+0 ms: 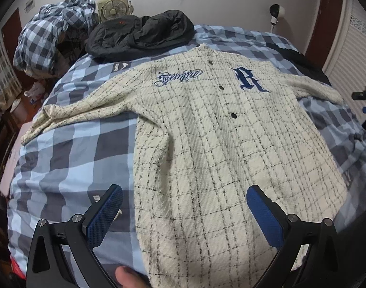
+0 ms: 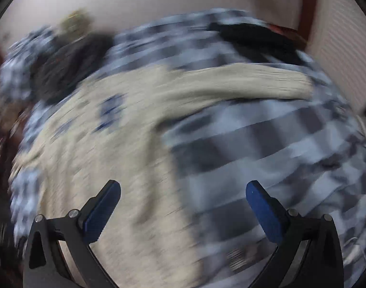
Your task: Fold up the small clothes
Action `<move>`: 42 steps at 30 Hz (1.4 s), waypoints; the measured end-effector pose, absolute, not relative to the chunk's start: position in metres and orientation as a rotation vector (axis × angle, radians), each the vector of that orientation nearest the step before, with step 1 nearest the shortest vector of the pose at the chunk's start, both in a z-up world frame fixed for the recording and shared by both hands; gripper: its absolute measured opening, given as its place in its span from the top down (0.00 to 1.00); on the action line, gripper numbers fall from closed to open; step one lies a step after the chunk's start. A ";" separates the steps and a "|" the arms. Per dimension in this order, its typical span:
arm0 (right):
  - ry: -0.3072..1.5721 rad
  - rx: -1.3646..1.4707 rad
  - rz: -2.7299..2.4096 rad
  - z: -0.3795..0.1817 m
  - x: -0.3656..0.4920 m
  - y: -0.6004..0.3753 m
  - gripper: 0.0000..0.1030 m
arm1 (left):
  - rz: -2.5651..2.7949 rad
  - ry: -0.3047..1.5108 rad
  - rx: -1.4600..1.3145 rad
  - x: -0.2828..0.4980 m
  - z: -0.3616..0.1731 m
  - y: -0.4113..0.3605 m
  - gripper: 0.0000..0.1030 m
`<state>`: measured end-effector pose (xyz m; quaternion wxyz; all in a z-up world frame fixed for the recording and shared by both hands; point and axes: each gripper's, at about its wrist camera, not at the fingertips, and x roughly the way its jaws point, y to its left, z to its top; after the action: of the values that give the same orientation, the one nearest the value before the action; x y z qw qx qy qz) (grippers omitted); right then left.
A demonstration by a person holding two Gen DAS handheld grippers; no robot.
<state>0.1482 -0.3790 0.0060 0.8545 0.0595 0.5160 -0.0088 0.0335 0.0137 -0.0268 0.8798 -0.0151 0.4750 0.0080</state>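
Observation:
A cream tweed jacket (image 1: 218,129) with a black grid pattern, blue embroidery and dark buttons lies spread flat, front up, on the bed, both sleeves stretched outward. My left gripper (image 1: 184,192) is open and empty above the jacket's lower left hem; its blue pads stand wide apart. The right wrist view is motion-blurred. There my right gripper (image 2: 183,188) is open and empty above the jacket's right side edge (image 2: 135,158), with the right sleeve (image 2: 254,84) stretching away beyond it.
The bed has a blue and grey checked cover (image 1: 70,148). A black garment (image 1: 139,36) and a bunched checked quilt (image 1: 51,31) lie at the far end, with a small fan (image 1: 113,6) behind. Another dark garment (image 1: 300,60) lies at the far right. The wall stands beyond.

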 end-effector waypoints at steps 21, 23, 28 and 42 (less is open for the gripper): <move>1.108 0.433 -0.568 -0.101 0.349 -0.603 0.01 | 0.030 1.094 -0.012 0.069 -0.044 0.007 0.00; 1.115 0.401 -0.596 -0.107 0.352 -0.618 0.01 | 0.020 1.105 -0.024 0.070 -0.046 0.007 0.00; 1.140 0.342 -0.621 -0.115 0.357 -0.621 0.83 | 0.017 1.116 -0.022 0.070 -0.047 0.005 0.00; 0.734 0.084 -0.455 0.075 0.325 -0.478 0.91 | 0.006 1.043 -0.142 0.055 -0.022 0.022 0.00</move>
<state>0.3249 -0.4784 0.0747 0.9073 0.0405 0.3556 -0.2206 0.0549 0.0225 -0.0218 0.8647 -0.0680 0.4977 0.0030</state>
